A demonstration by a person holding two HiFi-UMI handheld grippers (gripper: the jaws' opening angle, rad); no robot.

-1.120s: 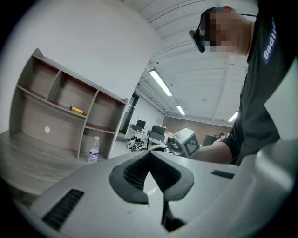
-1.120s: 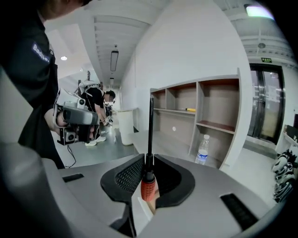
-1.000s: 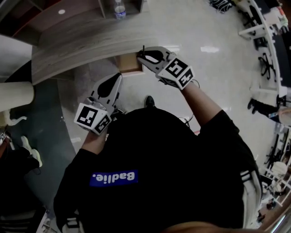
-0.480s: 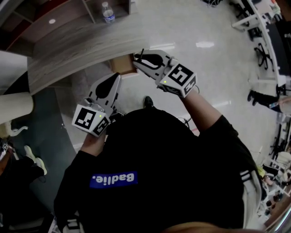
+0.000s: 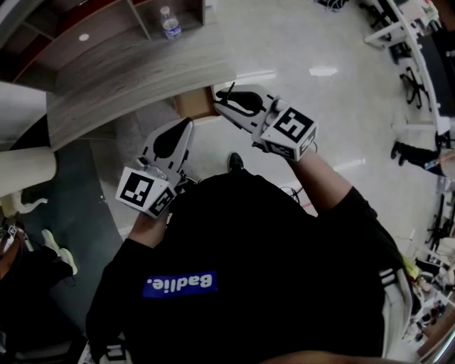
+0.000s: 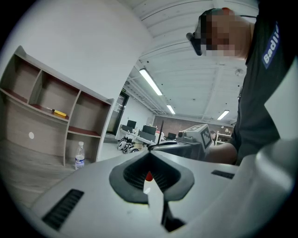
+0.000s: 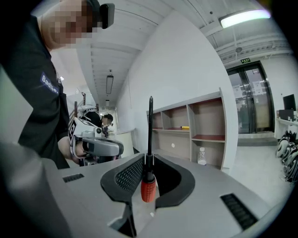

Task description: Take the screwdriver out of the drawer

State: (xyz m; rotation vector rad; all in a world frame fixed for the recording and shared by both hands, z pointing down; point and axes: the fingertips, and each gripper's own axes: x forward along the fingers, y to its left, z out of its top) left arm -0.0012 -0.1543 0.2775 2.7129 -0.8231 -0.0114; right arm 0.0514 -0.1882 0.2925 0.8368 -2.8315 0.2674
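Observation:
My right gripper (image 5: 222, 97) is shut on the screwdriver (image 7: 148, 185). Its pads clamp the part just above the red handle, and the thin black shaft (image 7: 150, 125) points straight up. In the head view the right gripper hovers level just right of the open brown drawer (image 5: 192, 104), with the screwdriver's shaft (image 5: 229, 88) poking out beyond the jaws. My left gripper (image 5: 185, 123) hangs lower left of the drawer, jaw tips together and holding nothing. It is also visible in the right gripper view as the left gripper (image 7: 100, 147). The drawer's inside is mostly hidden.
The drawer hangs under a curved wood-grain counter (image 5: 128, 77). Wooden shelves behind it hold a water bottle (image 5: 169, 22) and a small yellow tool (image 6: 59, 113). Glossy floor (image 5: 341, 106) spreads right. Desks and chairs stand far off at the right edge.
My right gripper has lifted with the screwdriver and drifted right of the drawer's mouth. The left gripper has shifted slightly up and right and stays shut.

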